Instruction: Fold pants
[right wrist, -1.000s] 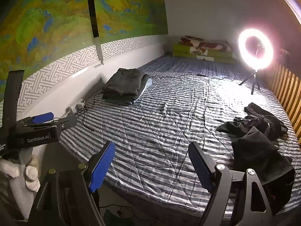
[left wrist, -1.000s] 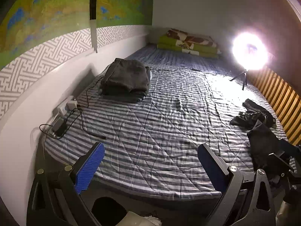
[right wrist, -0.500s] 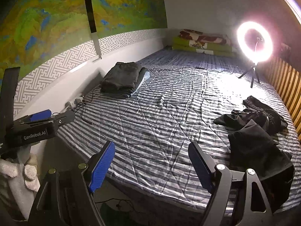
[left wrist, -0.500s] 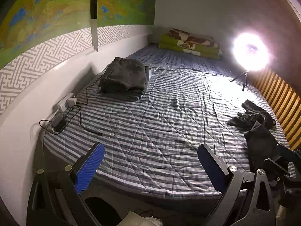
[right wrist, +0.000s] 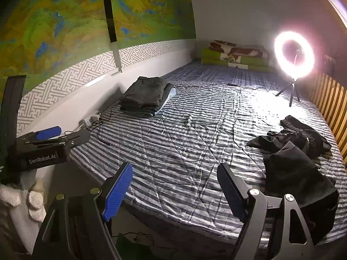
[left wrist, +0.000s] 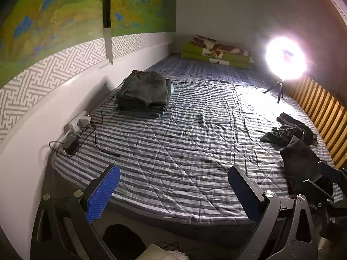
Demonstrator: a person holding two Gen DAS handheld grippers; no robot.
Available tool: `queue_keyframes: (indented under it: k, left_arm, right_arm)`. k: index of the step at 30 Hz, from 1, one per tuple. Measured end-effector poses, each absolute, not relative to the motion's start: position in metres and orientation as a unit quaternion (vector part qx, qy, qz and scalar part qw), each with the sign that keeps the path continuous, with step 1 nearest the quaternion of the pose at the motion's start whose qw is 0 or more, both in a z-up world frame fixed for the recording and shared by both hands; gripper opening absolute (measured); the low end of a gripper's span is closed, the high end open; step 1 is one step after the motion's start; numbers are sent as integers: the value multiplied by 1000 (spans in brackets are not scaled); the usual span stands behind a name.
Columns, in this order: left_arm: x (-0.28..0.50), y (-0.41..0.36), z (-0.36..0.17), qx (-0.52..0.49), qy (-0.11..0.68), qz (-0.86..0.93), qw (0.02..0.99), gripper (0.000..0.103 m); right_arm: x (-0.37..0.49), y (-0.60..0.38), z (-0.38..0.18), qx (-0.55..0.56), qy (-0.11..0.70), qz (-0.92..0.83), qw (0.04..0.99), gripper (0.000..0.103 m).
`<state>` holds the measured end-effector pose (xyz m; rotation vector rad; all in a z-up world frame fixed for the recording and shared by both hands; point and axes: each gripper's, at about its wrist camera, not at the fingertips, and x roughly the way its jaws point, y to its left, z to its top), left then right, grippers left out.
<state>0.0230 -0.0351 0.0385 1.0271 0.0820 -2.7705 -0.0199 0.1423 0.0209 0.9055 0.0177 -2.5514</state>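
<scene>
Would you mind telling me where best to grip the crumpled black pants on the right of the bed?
Probably the raised near fold of the black pants, approached from the bed's foot with the open right gripper. That edge stands up off the striped bedspread and lies nearest; the waistband isn't discernible in the heap.

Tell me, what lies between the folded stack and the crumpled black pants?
Only bare striped bedding, in both views, separates the stack from the pants.

My black pants [right wrist: 290, 153] are just a crumpled heap on the right side of the striped bed [right wrist: 195, 143], unfolded, legs tangled every which way.
</scene>
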Motion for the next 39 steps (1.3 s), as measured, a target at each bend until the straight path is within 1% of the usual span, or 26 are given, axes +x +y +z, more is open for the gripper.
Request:
queue_keyframes:
  k: [24,39]
  left_arm:
    - [31,-34,47,342,20,-936,82,102]
    - [27,-42,42,346,22,-935,82,102]
  right_arm:
    - [-11,150,22,321,3,-923,212,77]
    - [-15,147,17,328,-2,-921,209,77]
